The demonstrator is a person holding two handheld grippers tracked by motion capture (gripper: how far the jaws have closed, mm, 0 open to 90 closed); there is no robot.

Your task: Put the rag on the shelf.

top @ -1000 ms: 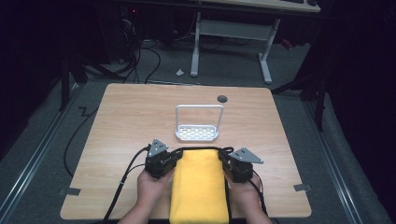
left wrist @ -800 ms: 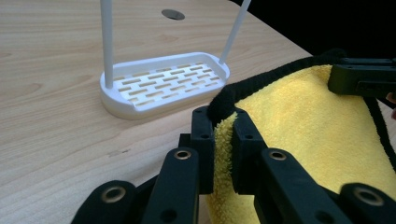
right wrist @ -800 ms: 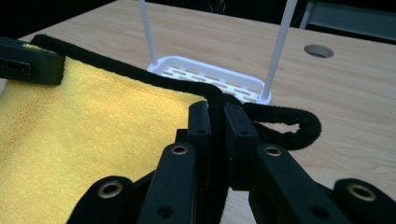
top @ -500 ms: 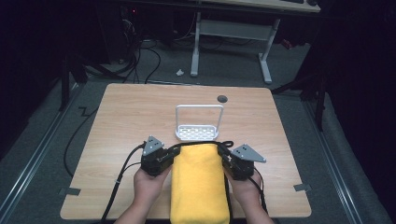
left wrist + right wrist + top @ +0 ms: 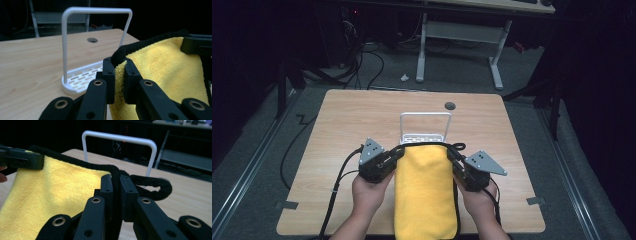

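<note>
- Your left gripper (image 5: 398, 153) has its jaws pinched tight on the left top corner of the yellow towel (image 5: 424, 192), right at its black edging.
- Your right gripper (image 5: 455, 156) is clamped on the right top corner in the same way.
- The towel hangs stretched between both grippers at the near side of the wooden table (image 5: 342, 125), its top edge lifted.
- The white rack (image 5: 425, 125) stands just behind that top edge.

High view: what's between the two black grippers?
The yellow towel with black edging, stretched between left gripper and right gripper, each clamping a corner, in the high view.
</note>
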